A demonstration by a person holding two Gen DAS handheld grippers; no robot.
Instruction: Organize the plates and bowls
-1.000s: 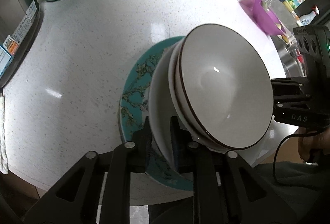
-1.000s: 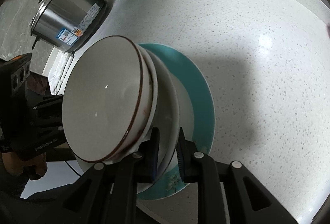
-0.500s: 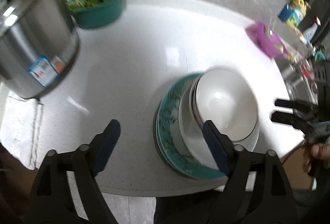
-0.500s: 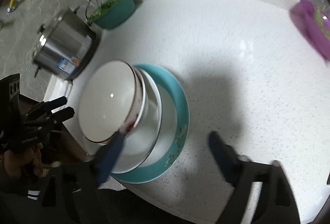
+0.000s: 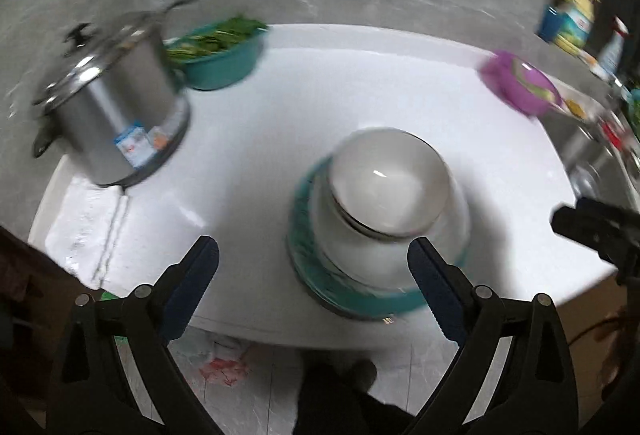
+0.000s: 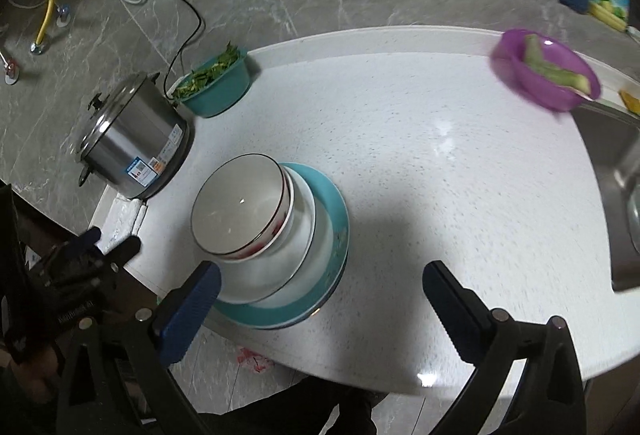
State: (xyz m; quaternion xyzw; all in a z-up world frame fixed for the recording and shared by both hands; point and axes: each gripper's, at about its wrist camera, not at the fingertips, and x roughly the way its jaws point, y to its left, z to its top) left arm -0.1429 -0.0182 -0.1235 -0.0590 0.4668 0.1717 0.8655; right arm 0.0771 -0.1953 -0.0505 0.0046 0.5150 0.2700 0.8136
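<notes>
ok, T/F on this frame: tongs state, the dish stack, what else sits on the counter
1. Both tongs are clamped on the stack. False: the left tongs are opening with nothing between them, and the right tongs stand open and clear.
2. White bowls sit on a teal plate. True.
3. The stack stands in the sink. False: it is on the white counter.
4. The steel pot has its lid on. True.
5. The purple bowl is empty. False: it holds green pieces.
</notes>
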